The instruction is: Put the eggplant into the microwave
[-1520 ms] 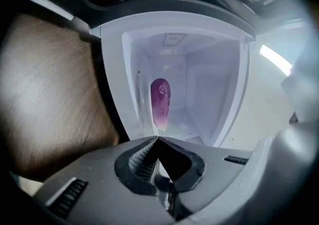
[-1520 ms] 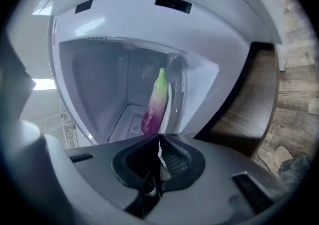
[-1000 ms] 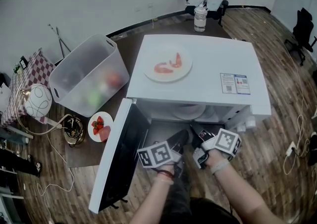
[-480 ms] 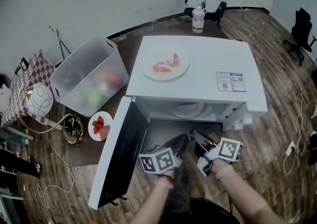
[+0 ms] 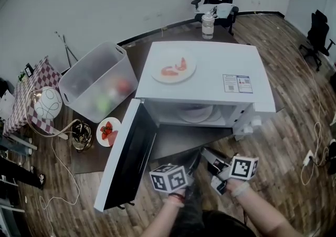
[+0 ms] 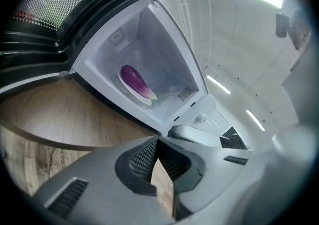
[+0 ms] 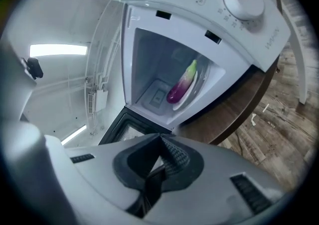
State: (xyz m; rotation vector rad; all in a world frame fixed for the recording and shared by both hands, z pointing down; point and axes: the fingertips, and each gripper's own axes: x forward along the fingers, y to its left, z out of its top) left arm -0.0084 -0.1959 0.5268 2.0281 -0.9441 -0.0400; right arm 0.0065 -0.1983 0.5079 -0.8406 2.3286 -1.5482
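Inside white open-door microwave (image 5: 210,86): purple eggplant (image 6: 135,80) on white round plate (image 7: 196,84). Jaws together on nothing for left tool (image 6: 155,144) and right tool (image 7: 160,139), both outside, facing cavity.

The eggplant (image 7: 182,86) lies on a plate (image 7: 196,87) inside the microwave (image 5: 210,81) — a bin (image 5: 94,81) stands left of it.

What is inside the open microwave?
A purple eggplant lies on a white plate inside the microwave. From the head view only the plate's edge shows; the microwave's top covers the eggplant.
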